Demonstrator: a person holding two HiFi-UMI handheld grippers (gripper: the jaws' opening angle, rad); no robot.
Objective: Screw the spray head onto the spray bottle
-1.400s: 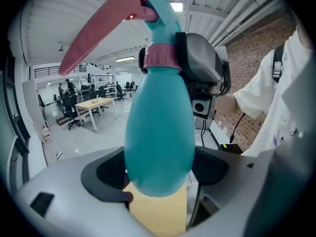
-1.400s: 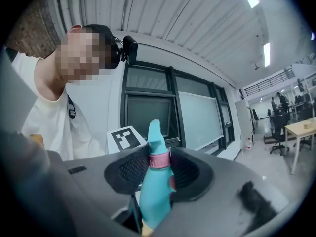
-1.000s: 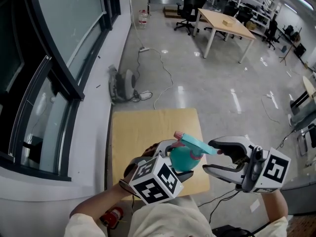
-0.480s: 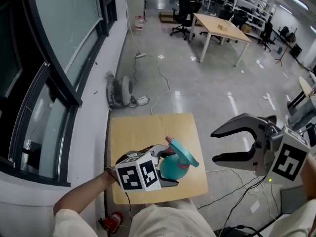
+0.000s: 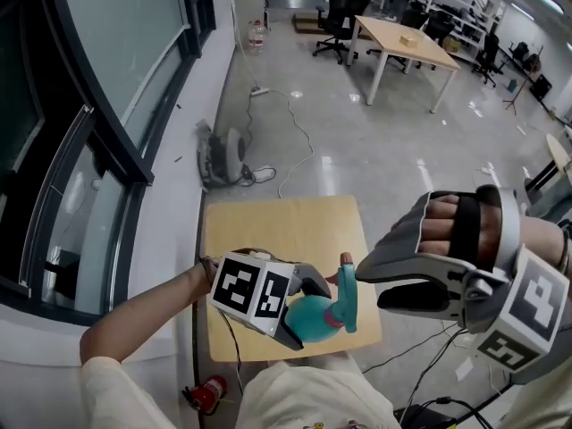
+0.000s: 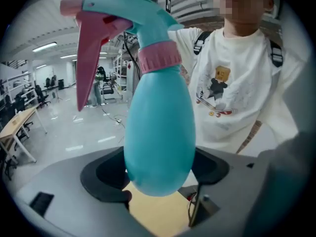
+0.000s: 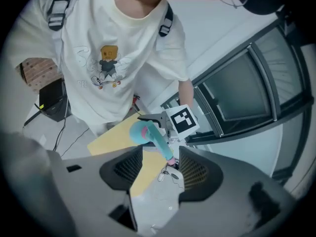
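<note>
Both jaws of the left gripper [image 5: 302, 311] pinched the probably light, slippery spray bottle [image 5: 317, 323] at its belly; the right gripper [image 5: 371, 285], just spread wider and empty, should take the stiff spray head [image 5: 347, 295].

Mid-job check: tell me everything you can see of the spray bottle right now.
The spray bottle is smooth teal plastic, egg-shaped, with a pink collar, a teal spray head and a pink trigger already on its neck. The left gripper clamps its lower body, holding it tilted over the wooden table. Nothing else touches it.
</note>
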